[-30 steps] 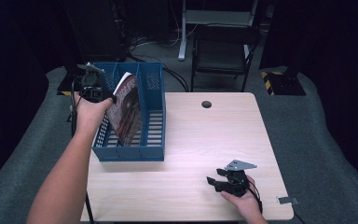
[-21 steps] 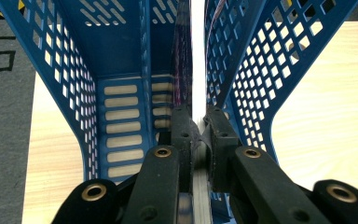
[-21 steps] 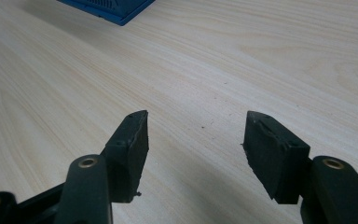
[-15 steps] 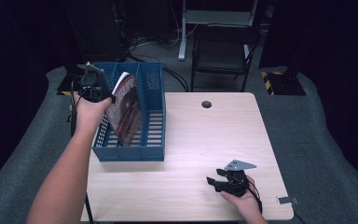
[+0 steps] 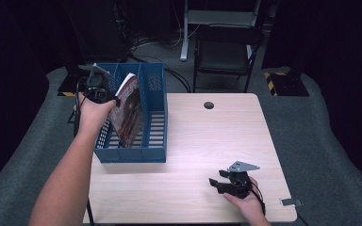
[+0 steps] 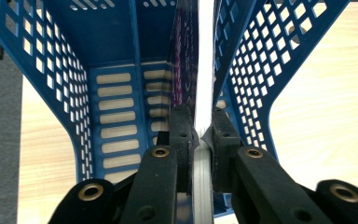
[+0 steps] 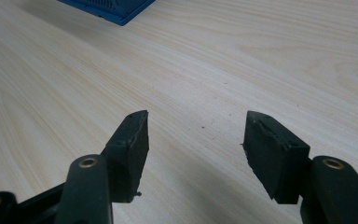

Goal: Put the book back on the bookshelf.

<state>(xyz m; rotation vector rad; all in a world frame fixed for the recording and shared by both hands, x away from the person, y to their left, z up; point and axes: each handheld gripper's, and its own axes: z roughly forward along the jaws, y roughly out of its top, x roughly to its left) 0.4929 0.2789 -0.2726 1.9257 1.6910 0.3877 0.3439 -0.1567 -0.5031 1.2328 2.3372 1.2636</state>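
A blue slotted file rack [image 5: 147, 149] stands on the left of the pale wooden table [image 5: 207, 141]. A magazine [image 5: 128, 113] with a dark red cover stands tilted in its middle compartment. My left gripper [image 5: 104, 96] is shut on the magazine's top edge above the rack. In the left gripper view the black jaws pinch the magazine [image 6: 186, 70] edge-on at my left gripper [image 6: 201, 135], between the rack's blue perforated walls [image 6: 242, 60]. My right gripper [image 5: 216, 184] rests low at the table's front right, open, nothing between its pads [image 7: 130, 140], seen as my right gripper [image 7: 193, 154] over bare wood.
A round cable hole [image 5: 209, 105] sits near the table's far edge. A black chair [image 5: 226, 52] and desk legs stand beyond the table. A corner of the blue rack [image 7: 116, 9] shows far ahead in the right gripper view. Grey carpet surrounds the table.
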